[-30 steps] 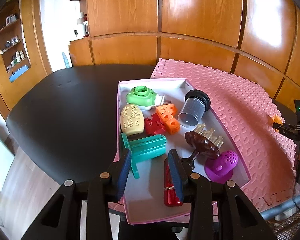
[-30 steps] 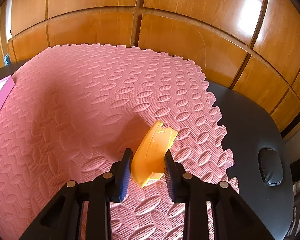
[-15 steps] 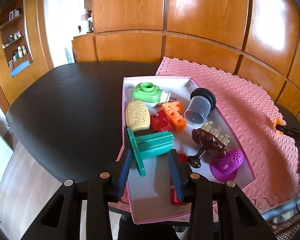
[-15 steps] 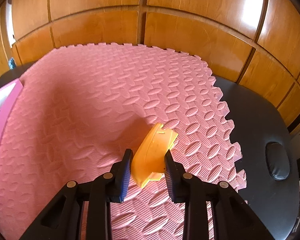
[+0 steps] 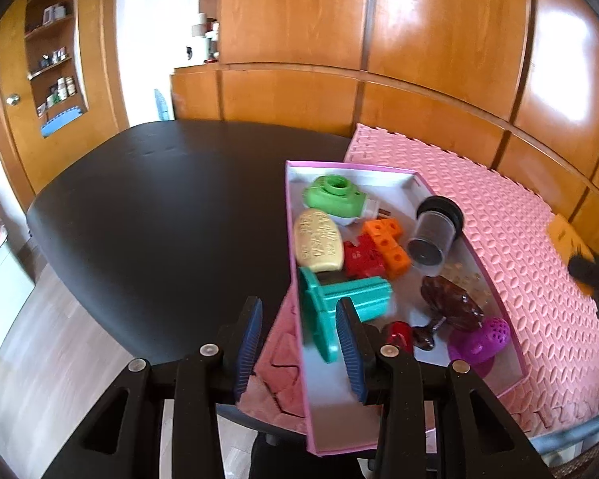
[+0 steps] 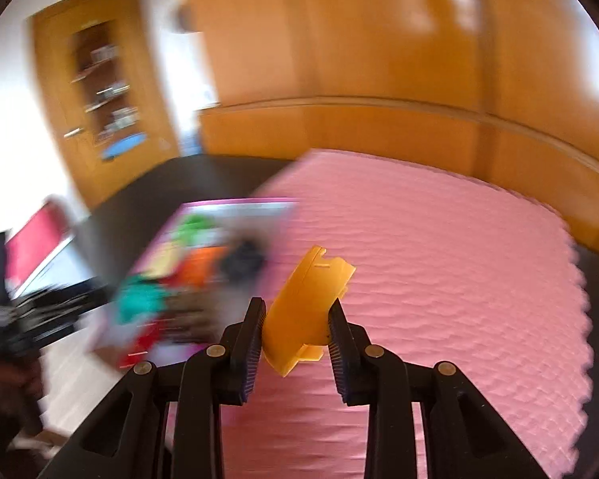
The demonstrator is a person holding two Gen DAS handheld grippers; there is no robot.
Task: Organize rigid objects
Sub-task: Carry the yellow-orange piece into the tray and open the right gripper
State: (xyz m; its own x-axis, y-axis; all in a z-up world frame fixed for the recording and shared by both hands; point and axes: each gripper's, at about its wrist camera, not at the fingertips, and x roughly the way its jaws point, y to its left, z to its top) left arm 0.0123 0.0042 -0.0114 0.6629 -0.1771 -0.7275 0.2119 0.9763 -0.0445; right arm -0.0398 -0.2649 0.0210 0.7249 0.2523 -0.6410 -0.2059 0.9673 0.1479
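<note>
One orange plastic piece (image 6: 305, 303) sits pinched in the right claw (image 6: 295, 331), flat faces against the two pads, carried in the air above the pink foam mat (image 6: 439, 259); right view is motion-blurred so its fine detail is unclear. Piece looks like a thin moulded shell with a notched far edge: light, stiff, smooth, likely a bit slippery, so a grip across the broad middle seems safer than one at the notched tip, which looks thin and could snap or twist out. Pink tray (image 5: 295, 279) lies on the mat at the edge of the black desk (image 5: 159, 207), holding a green camera toy (image 5: 333, 197), a beige oval block (image 5: 319, 239), orange cubes (image 5: 387, 241), a red block (image 5: 361, 257), a clear cup with a black lid (image 5: 433, 233), a brown brush (image 5: 449, 299), a purple holed ball on a base (image 5: 479, 341) and a teal T-shaped piece (image 5: 339, 307). All look hard plastic, light, not fragile. Left claw (image 5: 297, 339) is released, holding nothing, hovering low over the tray's near left wall with the teal piece's flat end between its pads but not squeezed. Teal piece probably grabs best across its ribbed bar. Tray is crowded, so the free patch at the near end looks like the likeliest drop spot for the orange piece.
</note>
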